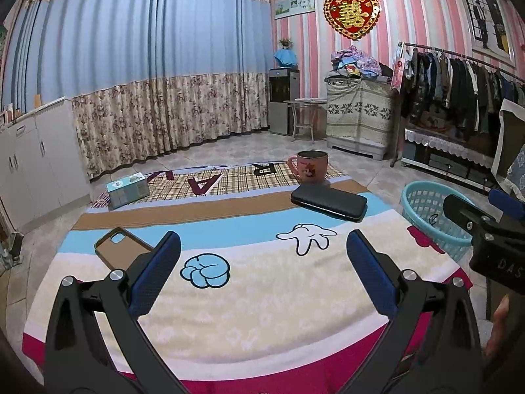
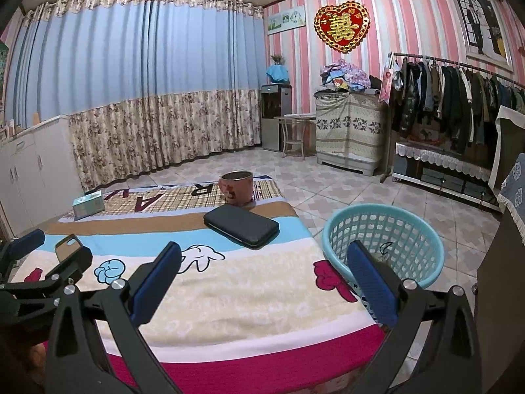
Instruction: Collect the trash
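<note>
Both claws are held wide open, nothing gripped: left claw (image 1: 262,272), right claw (image 2: 262,279). No obvious trash is seen on the blanket (image 1: 262,312); only a phone case (image 1: 121,249) at left, a black case (image 1: 328,202) and a cup (image 1: 311,165) at centre, and a box (image 1: 128,188) at upper left. The basket (image 2: 384,246) sits at right, off the blanket edge. Risk: a non-trash item could be grabbed by mistake, or the basket knocked by the right claw.

A lived-in room of a home: floor-length blue and floral curtains (image 1: 147,65) cover one wall, pink striped wallpaper carries a red heart-shaped wedding ornament (image 1: 351,13), a rail of hanging clothes (image 1: 459,88) lines the side, and a cartoon-print blanket (image 1: 249,282) lies over tiled floor (image 2: 344,190).
</note>
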Action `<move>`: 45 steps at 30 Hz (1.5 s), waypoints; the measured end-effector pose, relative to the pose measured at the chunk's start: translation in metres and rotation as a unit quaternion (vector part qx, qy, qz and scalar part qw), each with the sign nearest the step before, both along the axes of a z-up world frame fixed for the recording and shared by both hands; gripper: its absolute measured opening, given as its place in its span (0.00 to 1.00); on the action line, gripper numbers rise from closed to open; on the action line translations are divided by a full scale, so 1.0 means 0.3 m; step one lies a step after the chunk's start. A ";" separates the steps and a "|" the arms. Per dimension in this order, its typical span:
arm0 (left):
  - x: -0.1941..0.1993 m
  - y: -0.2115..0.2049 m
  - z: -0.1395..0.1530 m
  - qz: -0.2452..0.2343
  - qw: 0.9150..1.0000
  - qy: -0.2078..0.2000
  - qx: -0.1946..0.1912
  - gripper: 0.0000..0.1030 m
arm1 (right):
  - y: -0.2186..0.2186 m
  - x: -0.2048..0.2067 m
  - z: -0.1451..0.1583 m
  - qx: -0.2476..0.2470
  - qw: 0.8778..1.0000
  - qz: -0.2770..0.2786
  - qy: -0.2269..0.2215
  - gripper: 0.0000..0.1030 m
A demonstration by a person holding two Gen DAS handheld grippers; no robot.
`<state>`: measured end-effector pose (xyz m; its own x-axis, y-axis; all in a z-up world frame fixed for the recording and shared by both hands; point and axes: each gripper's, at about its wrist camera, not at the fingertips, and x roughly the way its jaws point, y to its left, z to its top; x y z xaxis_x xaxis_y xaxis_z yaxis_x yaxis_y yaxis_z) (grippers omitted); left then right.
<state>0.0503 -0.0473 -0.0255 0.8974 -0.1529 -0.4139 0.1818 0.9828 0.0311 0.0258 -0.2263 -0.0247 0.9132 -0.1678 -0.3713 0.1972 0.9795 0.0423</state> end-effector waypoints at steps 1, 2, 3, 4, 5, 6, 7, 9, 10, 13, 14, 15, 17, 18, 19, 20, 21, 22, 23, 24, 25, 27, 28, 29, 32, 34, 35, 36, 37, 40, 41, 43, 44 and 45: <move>0.000 0.002 0.000 0.000 1.000 0.000 -0.002 0.95 | 0.004 -0.001 0.001 -0.001 1.000 0.000 0.000 0.96; 0.003 0.006 0.004 0.000 1.000 0.000 -0.003 0.95 | 0.004 -0.002 0.001 -0.002 1.000 0.001 0.000 0.96; 0.003 0.007 0.004 0.000 1.000 0.001 -0.003 0.95 | 0.004 -0.002 0.001 -0.003 1.000 0.001 0.000 0.96; 0.001 0.007 0.004 0.001 1.000 0.000 -0.001 0.95 | 0.005 -0.003 0.004 -0.003 1.000 0.002 0.000 0.96; 0.001 0.007 0.004 0.001 1.000 -0.001 -0.001 0.95 | 0.005 -0.003 0.004 -0.002 1.000 0.001 -0.001 0.96; 0.000 0.008 0.006 0.001 1.000 -0.002 -0.001 0.95 | 0.005 -0.003 0.005 -0.002 1.000 0.001 -0.001 0.96; -0.001 0.005 0.008 0.000 1.000 -0.001 -0.001 0.95 | 0.008 -0.002 0.007 -0.003 1.000 0.002 -0.001 0.96; -0.002 0.004 0.008 0.001 1.000 -0.002 0.000 0.95 | 0.008 -0.003 0.007 -0.004 1.000 0.001 -0.002 0.96; -0.001 0.004 0.008 0.001 1.000 -0.002 0.000 0.95 | 0.010 -0.005 0.011 -0.005 1.000 0.001 -0.002 0.96; -0.002 0.010 0.010 -0.001 1.000 -0.002 -0.003 0.95 | 0.009 -0.006 0.018 -0.004 1.000 0.001 -0.003 0.96; -0.004 0.011 0.012 -0.001 1.000 -0.002 -0.003 0.95 | 0.009 -0.006 0.017 -0.005 1.000 0.001 -0.003 0.96; -0.006 0.013 0.014 -0.001 1.000 -0.004 -0.003 0.95 | 0.008 -0.006 0.017 -0.005 1.000 0.001 -0.003 0.96; -0.009 0.016 0.019 0.000 1.000 -0.007 -0.001 0.95 | 0.009 -0.007 0.017 -0.005 1.000 0.001 -0.003 0.96; -0.012 0.015 0.022 0.000 1.000 -0.009 -0.001 0.95 | 0.007 -0.007 0.018 -0.005 1.000 0.001 -0.004 0.96; -0.014 0.016 0.025 0.000 1.000 -0.010 -0.001 0.95 | 0.008 -0.007 0.016 -0.005 1.000 0.002 -0.004 0.96; -0.015 0.018 0.027 0.000 1.000 -0.010 -0.001 0.95 | 0.006 -0.006 0.018 -0.006 1.000 0.002 -0.004 0.96; -0.015 0.016 0.027 0.001 1.000 -0.010 -0.001 0.95 | 0.008 -0.006 0.016 -0.006 1.000 0.002 -0.003 0.96; -0.016 0.016 0.027 0.001 1.000 -0.010 0.000 0.95 | 0.006 -0.006 0.016 -0.005 1.000 0.002 -0.003 0.96; -0.016 0.018 0.029 0.001 1.000 -0.011 0.000 0.95 | 0.009 -0.006 0.014 -0.005 1.000 0.002 -0.003 0.96; -0.021 0.019 0.030 0.000 1.000 -0.012 0.001 0.95 | 0.010 -0.006 0.014 -0.005 1.000 0.001 -0.004 0.96; -0.021 0.019 0.029 0.000 1.000 -0.011 0.000 0.95 | 0.008 -0.005 0.015 -0.006 1.000 0.001 -0.004 0.96; -0.022 0.017 0.033 0.001 1.000 -0.012 0.001 0.95 | 0.009 -0.006 0.013 -0.005 1.000 0.001 -0.003 0.96; -0.021 0.017 0.032 0.001 1.000 -0.011 0.001 0.95 | 0.011 -0.006 0.012 -0.005 1.000 0.002 -0.003 0.96; -0.022 0.018 0.032 0.001 1.000 -0.011 0.001 0.95 | 0.011 -0.006 0.011 -0.005 1.000 0.002 -0.003 0.96; -0.021 0.019 0.034 0.003 1.000 -0.009 0.001 0.95 | 0.009 -0.003 0.011 -0.005 1.000 0.003 -0.002 0.96; -0.018 0.022 0.036 0.004 1.000 -0.008 0.002 0.95 | 0.011 -0.005 0.013 -0.004 1.000 0.003 -0.001 0.96; -0.017 0.025 0.038 0.005 1.000 -0.008 0.002 0.95 | 0.011 -0.003 0.016 -0.003 1.000 0.003 0.000 0.96; -0.015 0.026 0.039 0.005 1.000 -0.007 0.002 0.95 | 0.010 -0.001 0.019 -0.002 1.000 0.004 0.000 0.96; -0.015 0.028 0.041 0.005 1.000 -0.008 0.002 0.95 | 0.012 0.000 0.019 -0.003 1.000 0.004 -0.001 0.96; -0.014 0.027 0.039 0.005 1.000 -0.008 0.003 0.95 | 0.014 0.003 0.020 -0.005 1.000 0.004 -0.001 0.96; -0.016 0.025 0.038 0.005 1.000 -0.008 0.002 0.95 | 0.013 0.005 0.021 -0.005 1.000 0.005 -0.001 0.96; -0.016 0.026 0.038 0.005 1.000 -0.008 0.002 0.95 | 0.018 0.004 0.018 -0.005 1.000 0.005 -0.001 0.96; -0.014 0.029 0.039 0.004 1.000 -0.007 0.002 0.95 | 0.018 0.004 0.017 -0.005 1.000 0.005 -0.001 0.96; -0.014 0.029 0.039 0.004 1.000 -0.007 0.002 0.95 | 0.018 0.004 0.017 -0.005 1.000 0.005 -0.001 0.96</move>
